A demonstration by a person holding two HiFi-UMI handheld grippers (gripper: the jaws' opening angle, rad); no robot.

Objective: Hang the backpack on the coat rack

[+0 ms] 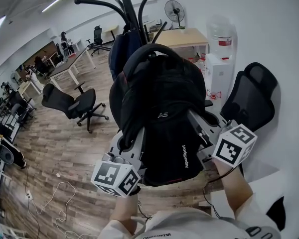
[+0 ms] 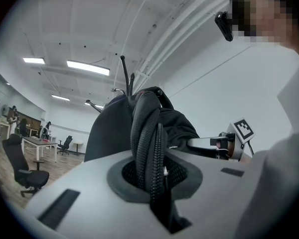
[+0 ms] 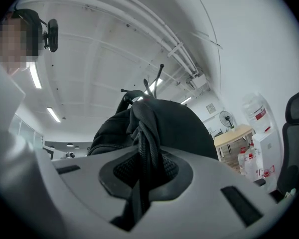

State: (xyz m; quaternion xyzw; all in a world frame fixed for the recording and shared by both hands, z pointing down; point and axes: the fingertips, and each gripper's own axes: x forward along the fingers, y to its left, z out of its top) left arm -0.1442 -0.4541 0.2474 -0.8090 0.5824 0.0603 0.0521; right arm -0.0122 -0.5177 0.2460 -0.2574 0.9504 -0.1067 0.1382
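I hold a black backpack (image 1: 164, 128) up between both grippers, right in front of the black coat rack (image 1: 132, 14) with its curved hooks. The backpack's top handle (image 1: 149, 49) arches up near the rack's pole. My left gripper (image 1: 129, 141) is shut on a black mesh shoulder strap (image 2: 145, 133) at the pack's left side. My right gripper (image 1: 197, 121) is shut on the other strap (image 3: 144, 138) at the right side. In each gripper view the strap runs through the closed jaws, left gripper (image 2: 152, 176) and right gripper (image 3: 144, 176), and the pack's body fills the space beyond.
A dark blue garment (image 1: 122, 49) hangs on the rack. A black office chair (image 1: 249, 96) and a water dispenser (image 1: 219, 59) stand at the right, another chair (image 1: 74, 103) at the left. Beyond are a wooden desk (image 1: 187, 36) and a fan (image 1: 174, 9). Cables (image 1: 50, 198) lie on the floor.
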